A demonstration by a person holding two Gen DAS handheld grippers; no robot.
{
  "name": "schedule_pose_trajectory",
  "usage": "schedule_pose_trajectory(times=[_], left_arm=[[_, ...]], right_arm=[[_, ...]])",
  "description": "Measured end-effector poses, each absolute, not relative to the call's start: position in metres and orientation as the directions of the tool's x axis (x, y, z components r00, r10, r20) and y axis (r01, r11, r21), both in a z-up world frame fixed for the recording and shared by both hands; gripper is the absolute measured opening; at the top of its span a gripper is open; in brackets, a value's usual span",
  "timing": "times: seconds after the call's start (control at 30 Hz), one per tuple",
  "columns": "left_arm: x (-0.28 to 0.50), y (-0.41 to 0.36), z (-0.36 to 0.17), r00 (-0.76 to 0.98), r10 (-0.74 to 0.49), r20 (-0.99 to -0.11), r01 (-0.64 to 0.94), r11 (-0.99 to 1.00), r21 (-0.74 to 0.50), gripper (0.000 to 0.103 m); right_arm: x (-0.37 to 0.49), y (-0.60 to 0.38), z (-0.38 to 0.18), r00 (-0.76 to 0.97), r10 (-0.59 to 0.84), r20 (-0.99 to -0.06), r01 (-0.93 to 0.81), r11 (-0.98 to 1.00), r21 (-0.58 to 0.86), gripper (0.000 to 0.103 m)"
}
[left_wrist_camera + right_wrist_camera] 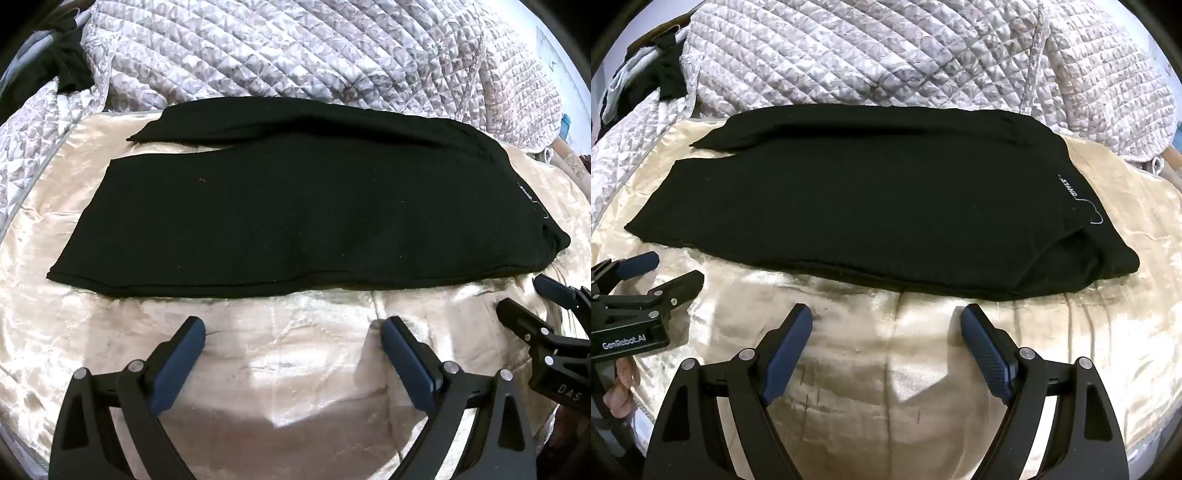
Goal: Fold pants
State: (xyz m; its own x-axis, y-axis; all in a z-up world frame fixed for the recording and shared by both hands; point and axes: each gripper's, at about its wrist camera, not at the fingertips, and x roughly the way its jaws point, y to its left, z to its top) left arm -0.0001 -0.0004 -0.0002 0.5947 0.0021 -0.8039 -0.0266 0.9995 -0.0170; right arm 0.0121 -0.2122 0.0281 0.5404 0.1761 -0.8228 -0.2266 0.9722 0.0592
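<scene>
Two grippers, left [293, 334] and right [886, 321], are hovering with jaws apart before black pants [280, 206]; pinching both layers at the near edge should be keeping the fold even.

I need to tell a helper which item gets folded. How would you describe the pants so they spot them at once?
On the bed, a shiny cream sheet lies in front of a heaped quilted floral blanket. Flat across that sheet lie the black pants, legs leftward. They are the only large dark thing there, with a small white-lettered label near the right end.
</scene>
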Motion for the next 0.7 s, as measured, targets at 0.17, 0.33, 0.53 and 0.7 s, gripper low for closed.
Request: schedule_pose_trajectory(times=[0.17, 0.33, 0.53, 0.7], left_arm=[[-0.002, -0.002, -0.006, 0.595, 0.002, -0.804, -0.024, 1.000, -0.016, 0.098], [-0.002, -0.003, -0.007, 0.593, 0.003, -0.805, -0.023, 1.000, -0.013, 0.098], [-0.002, -0.007, -0.007, 0.602, 0.004, -0.799, -0.022, 1.000, -0.011, 0.101], [-0.003, -0.003, -0.008, 0.608, 0.001, -0.794, -0.016, 1.000, -0.011, 0.102]], right_arm=[[0.012, -0.212, 0.028, 0.547, 0.170, -0.819, -0.223, 0.973, 0.054, 0.083], [0.018, -0.216, 0.030, 0.546, 0.170, -0.820, -0.224, 0.973, 0.052, 0.083], [0.014, -0.213, 0.029, 0.551, 0.164, -0.818, -0.220, 0.974, 0.047, 0.083], [0.013, -0.212, 0.028, 0.553, 0.163, -0.817, -0.220, 0.974, 0.046, 0.083]])
